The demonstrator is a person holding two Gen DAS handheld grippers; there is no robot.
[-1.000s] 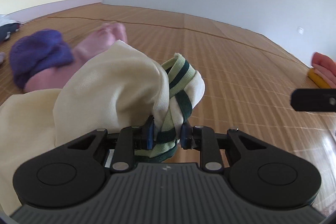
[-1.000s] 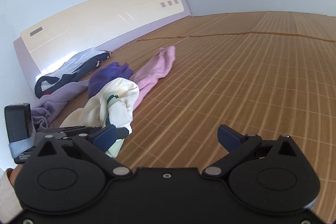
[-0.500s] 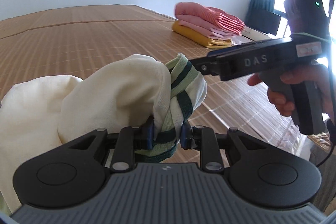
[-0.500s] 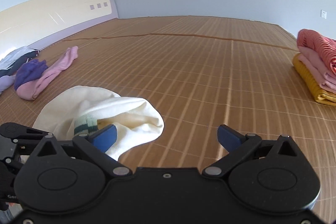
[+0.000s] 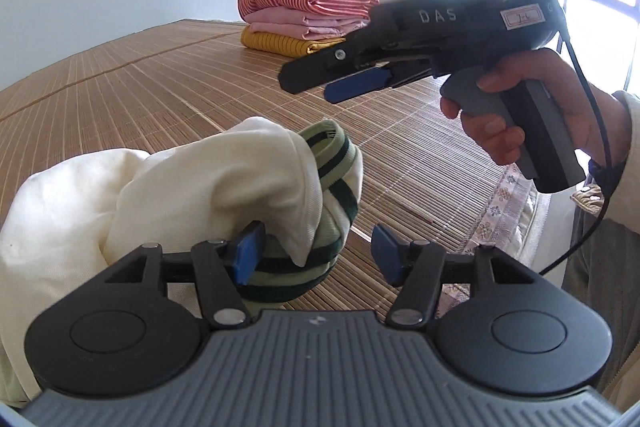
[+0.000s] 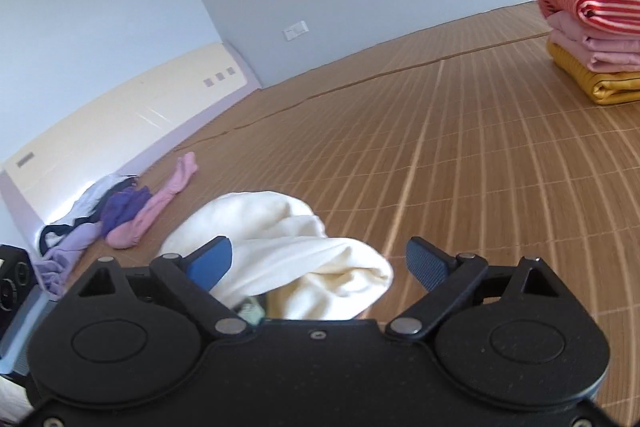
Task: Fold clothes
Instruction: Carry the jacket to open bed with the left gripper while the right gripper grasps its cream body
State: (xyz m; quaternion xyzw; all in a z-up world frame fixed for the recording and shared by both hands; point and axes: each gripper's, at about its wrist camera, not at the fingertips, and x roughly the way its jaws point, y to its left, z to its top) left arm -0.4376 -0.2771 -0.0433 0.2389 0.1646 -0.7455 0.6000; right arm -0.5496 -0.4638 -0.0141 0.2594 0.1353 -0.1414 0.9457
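Left hand-held gripper now spread, released cream garment, right hand-held gripper still spread

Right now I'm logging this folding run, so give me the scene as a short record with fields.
surface: woven mat
left tool: open, cream garment lying between its fingers
right tool: open, empty, above the cream garment
folded stack: striped red on pink on yellow
unfolded pile: pink, purple, lilac clothes by the headboard
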